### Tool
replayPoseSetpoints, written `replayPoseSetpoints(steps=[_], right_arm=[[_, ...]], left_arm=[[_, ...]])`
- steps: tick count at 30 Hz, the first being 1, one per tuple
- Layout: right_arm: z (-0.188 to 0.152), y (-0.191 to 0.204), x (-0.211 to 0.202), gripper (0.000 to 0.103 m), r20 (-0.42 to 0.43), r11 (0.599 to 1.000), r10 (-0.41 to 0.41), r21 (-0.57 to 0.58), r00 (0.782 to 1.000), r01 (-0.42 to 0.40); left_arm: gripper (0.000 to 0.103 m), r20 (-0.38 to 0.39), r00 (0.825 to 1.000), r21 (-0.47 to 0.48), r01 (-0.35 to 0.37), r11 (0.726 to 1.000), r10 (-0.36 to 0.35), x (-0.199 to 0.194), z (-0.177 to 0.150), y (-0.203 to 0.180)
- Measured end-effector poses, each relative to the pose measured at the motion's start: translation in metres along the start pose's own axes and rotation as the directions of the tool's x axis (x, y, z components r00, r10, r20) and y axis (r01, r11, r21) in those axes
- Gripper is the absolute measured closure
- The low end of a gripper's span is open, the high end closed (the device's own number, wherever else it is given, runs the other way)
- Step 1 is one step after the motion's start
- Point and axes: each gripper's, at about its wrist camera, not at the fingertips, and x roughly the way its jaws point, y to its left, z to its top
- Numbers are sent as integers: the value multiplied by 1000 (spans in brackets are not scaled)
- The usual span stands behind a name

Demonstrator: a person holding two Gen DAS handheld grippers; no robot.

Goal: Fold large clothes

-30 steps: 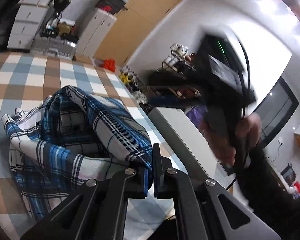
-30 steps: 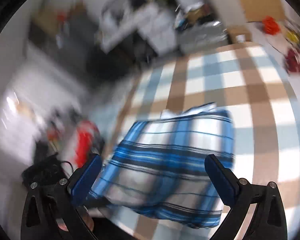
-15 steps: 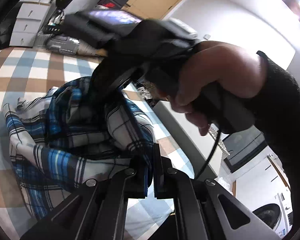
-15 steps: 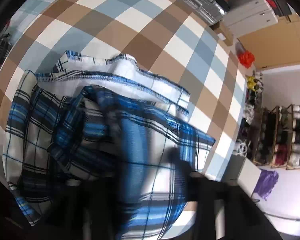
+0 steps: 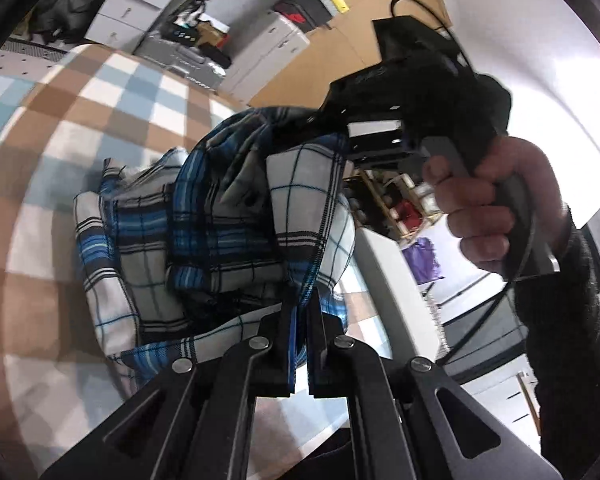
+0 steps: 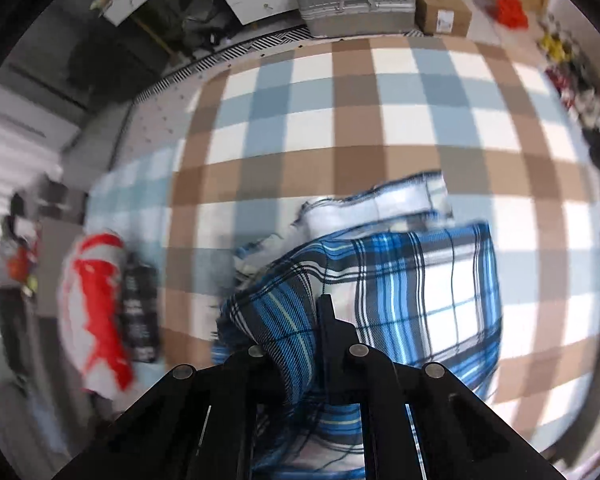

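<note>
While the plaid garment point(image 5: 220, 232) lies bunched mid-frame on the checked cloth point(image 5: 100, 120), the left gripper point(image 5: 298, 344) clamps its edge, and the right gripper point(image 6: 320, 344) has just been closing on another fold. Next, probably lift and spread.

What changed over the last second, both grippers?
The right gripper came in from off the shirt with jaws wide; they have just been closing and now pinch a fold of it. In the left view, the right hand crossed over and sits above the bunched shirt. Unchanged: the left gripper stays shut on the shirt's edge, and the shirt still lies on the checked cloth.
</note>
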Motion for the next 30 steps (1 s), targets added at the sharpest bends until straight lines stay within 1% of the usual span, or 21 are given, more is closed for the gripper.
replayPoseSetpoints(steps=[1,4,6,9,11,13,14,16,17,18,19,20,21,22,23,25,26,27,29,30], right_arm=[[-4,7,3,93,7,1000,0,3,1000,0],[-13,22,19,93,-1,999,29,29,1000,-29],[-20,40,36,92,-1,1000,19,20,1000,-19],[-34,58,66,92,-11,999,39,5,999,-39],[-43,62,86,92,-18,998,53,18,998,-53],[-51,68,104,92,-27,998,67,-1,997,-67],[-53,67,110,92,-17,996,85,7,996,-85],[-53,62,116,91,1,993,108,36,994,-108],[-53,61,117,91,8,992,118,43,993,-118],[-53,61,115,90,7,992,120,37,993,-121],[-53,65,113,89,-3,994,114,-3,994,-114],[-54,70,109,81,-14,991,112,-69,994,-112],[-56,76,103,58,-31,980,135,-141,990,-138],[-60,80,97,35,-55,962,189,-190,981,-196],[-66,83,88,0,-86,934,260,-229,962,-273],[-79,84,65,0,-74,886,357,-290,931,-362],[-83,84,58,0,-84,860,399,-311,913,-405],[-87,80,51,0,-101,831,446,-321,889,-454],[-94,63,38,0,-87,805,508,-306,857,-508],[-97,48,32,0,-61,802,527,-293,847,-520]], left_arm=[[103,-3,1000,-7,-2,1000,2,1,-12,-2],[103,-17,999,-45,-40,998,40,1,-30,8],[103,-19,997,-74,-71,995,70,-5,-38,16],[103,-50,994,-121,-101,987,96,-7,-45,31],[103,-57,992,-143,-124,982,116,-7,-45,35],[103,-56,992,-168,-118,979,110,-9,-45,38],[103,-61,992,-168,-123,978,114,-11,-47,38],[103,-72,989,-169,-142,975,131,-16,-53,37],[103,-80,989,-176,-139,975,126,-18,-57,38],[103,-89,988,-184,-139,973,124,-21,-60,39],[103,-85,988,-193,-146,970,131,-25,-63,39],[103,-76,987,-199,-151,968,139,-29,-65,40],[103,-68,986,-199,-161,967,151,-37,-69,42],[103,-61,983,-196,-182,964,173,-44,-71,43],[103,-52,980,-197,-198,960,192,-50,-73,42],[103,-42,979,-204,-203,958,199,-57,-72,41],[103,-32,976,-207,-215,954,213,-61,-71,38],[103,-23,975,-200,-223,954,223,-61,-67,36],[103,-11,972,-173,-232,957,234,-68,-61,22],[103,-4,972,-156,-231,960,234,-70,-58,14]])
